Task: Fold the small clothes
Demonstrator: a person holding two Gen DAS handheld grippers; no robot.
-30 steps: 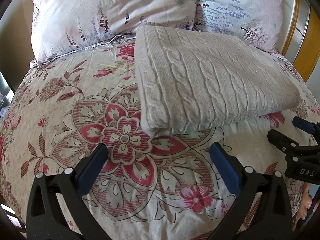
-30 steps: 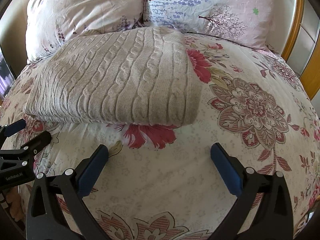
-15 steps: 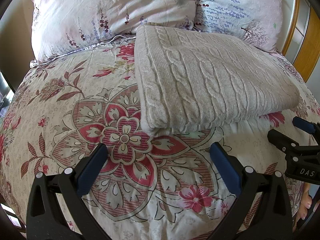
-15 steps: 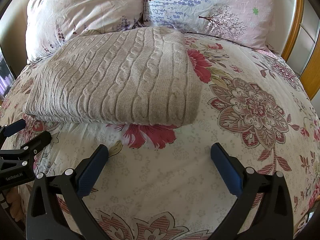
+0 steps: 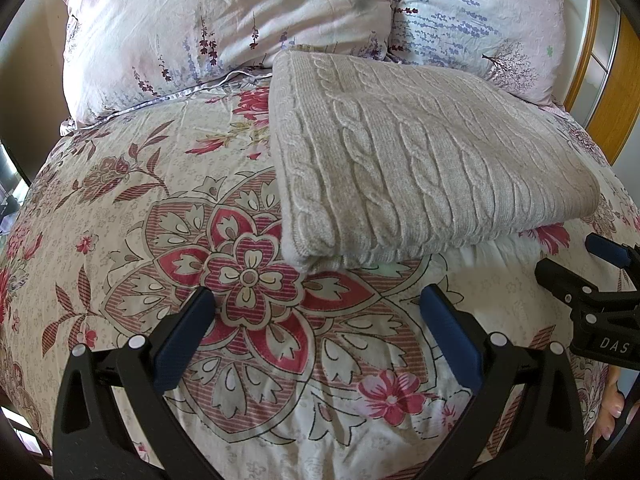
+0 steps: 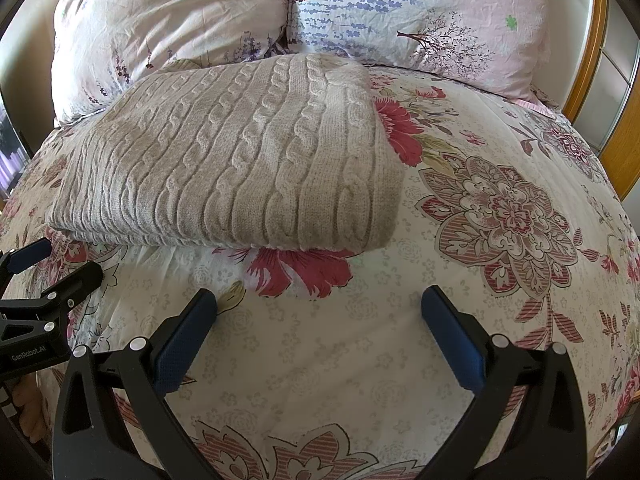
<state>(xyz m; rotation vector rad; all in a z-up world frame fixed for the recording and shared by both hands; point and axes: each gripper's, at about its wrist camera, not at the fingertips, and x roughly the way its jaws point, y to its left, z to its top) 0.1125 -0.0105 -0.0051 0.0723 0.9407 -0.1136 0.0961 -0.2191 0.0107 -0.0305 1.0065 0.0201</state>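
Note:
A beige cable-knit garment [image 5: 420, 160] lies folded into a thick rectangle on the flowered bedspread [image 5: 160, 208], its far edge against the pillows. In the right wrist view the same garment [image 6: 240, 160] fills the upper left. My left gripper [image 5: 316, 300] hovers open over the bedspread just short of the garment's near left corner, nothing between its blue pads. My right gripper [image 6: 318, 300] is open too, a little short of the garment's near right edge. Each gripper shows at the edge of the other's view: the right one [image 5: 592, 268], the left one [image 6: 48, 264].
Two flowered pillows [image 5: 224, 20] [image 6: 420, 12] stand at the head of the bed behind the garment. A wooden frame [image 6: 624, 140] runs along the right side. Bare bedspread [image 6: 500, 208] stretches to the right of the garment and to its left.

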